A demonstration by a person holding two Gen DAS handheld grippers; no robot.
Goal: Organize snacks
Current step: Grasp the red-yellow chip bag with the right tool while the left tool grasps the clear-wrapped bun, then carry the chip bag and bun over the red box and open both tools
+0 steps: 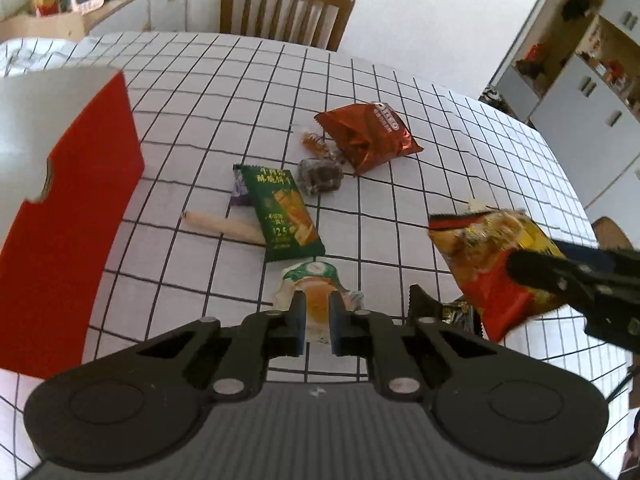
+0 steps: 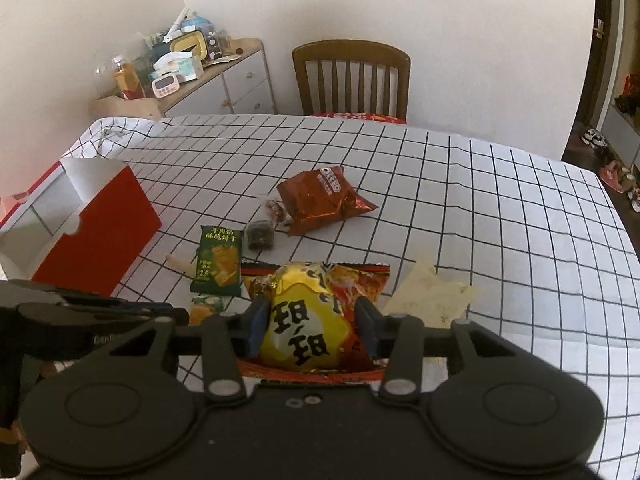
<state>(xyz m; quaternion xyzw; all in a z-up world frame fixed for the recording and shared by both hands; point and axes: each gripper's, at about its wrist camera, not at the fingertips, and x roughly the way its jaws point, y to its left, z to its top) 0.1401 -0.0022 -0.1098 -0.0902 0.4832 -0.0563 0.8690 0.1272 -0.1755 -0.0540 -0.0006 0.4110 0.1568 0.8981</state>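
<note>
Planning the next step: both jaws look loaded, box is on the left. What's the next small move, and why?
Probably carry the left gripper, shut on the small orange-and-green packet, over to the open red box on its left. The right gripper also grips the yellow-and-red snack bag, but sits farther from the box.

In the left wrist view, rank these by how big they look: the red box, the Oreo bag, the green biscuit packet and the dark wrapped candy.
1. Red box, though it sits nearest the camera, which exaggerates it.
2. Oreo bag and green biscuit packet: too alike to rank.
3. Dark candy.
</note>
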